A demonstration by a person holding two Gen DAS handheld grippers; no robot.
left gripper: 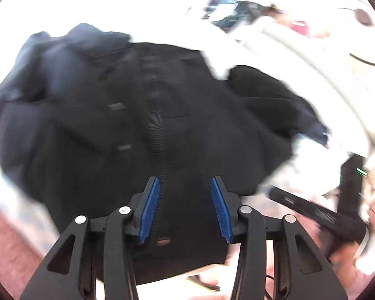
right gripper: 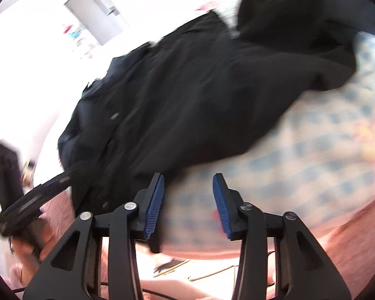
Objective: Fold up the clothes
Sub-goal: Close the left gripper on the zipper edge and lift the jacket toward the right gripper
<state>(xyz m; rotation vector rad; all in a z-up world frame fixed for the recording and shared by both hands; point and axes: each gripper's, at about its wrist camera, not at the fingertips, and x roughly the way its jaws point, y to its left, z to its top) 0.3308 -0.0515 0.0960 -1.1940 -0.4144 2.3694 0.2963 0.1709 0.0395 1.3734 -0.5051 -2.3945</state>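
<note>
A black zip-up jacket point(left gripper: 127, 105) lies spread on a bed, its zipper point(left gripper: 155, 125) running up the middle of the left wrist view. My left gripper point(left gripper: 185, 182) hovers open over the jacket's near hem, blue pads apart, nothing between them. In the right wrist view the same jacket point(right gripper: 187, 95) stretches diagonally, with a bunched sleeve or hood at the upper right. My right gripper point(right gripper: 187, 178) is open beside the jacket's lower edge, above the checked sheet point(right gripper: 300, 155). The other gripper point(right gripper: 30, 200) shows at the left, held in a hand.
A white pillow or quilt point(left gripper: 312, 57) lies to the right of the jacket. A pink bed edge point(right gripper: 350, 225) runs along the near side. A white door or cabinet point(right gripper: 97, 7) stands in the bright background. Both views are motion-blurred.
</note>
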